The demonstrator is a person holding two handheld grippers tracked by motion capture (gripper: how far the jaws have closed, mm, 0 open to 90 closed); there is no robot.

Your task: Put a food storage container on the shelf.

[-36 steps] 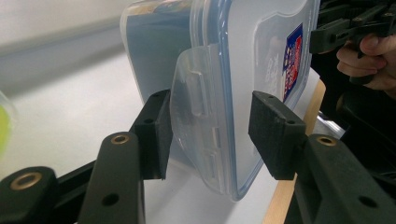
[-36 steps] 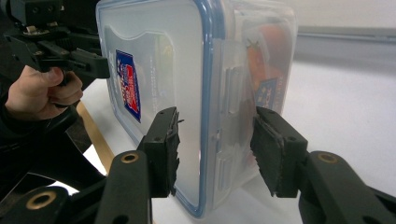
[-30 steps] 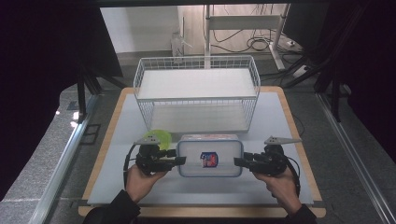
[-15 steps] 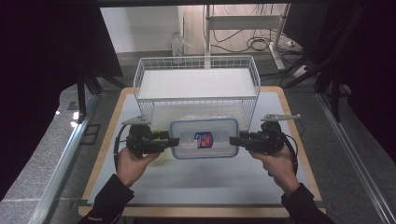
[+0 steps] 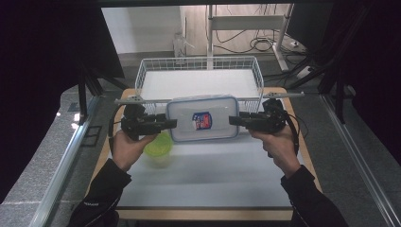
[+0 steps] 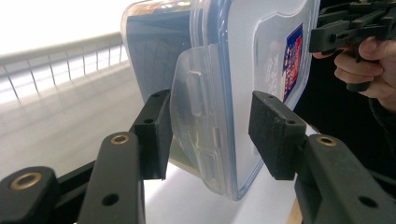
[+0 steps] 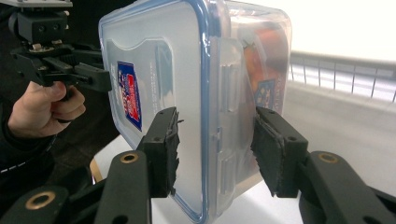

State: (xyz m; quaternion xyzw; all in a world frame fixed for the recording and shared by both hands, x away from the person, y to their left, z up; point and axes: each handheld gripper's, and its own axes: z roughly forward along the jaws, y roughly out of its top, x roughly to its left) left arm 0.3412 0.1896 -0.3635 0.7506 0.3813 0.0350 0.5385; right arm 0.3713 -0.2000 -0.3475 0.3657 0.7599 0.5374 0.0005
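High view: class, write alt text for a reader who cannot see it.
Two hand-held grippers, left gripper and right gripper, clamp a clear lidded container by its ends, in the air before a white wire basket. A green cup stands on the table below.

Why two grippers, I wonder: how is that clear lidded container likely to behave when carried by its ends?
The container looks stiff: no sag between the left gripper and right gripper. Its glossy plastic is probably slippery under the fingers, so its latch flaps may help grip. Held at one end it would likely tilt.
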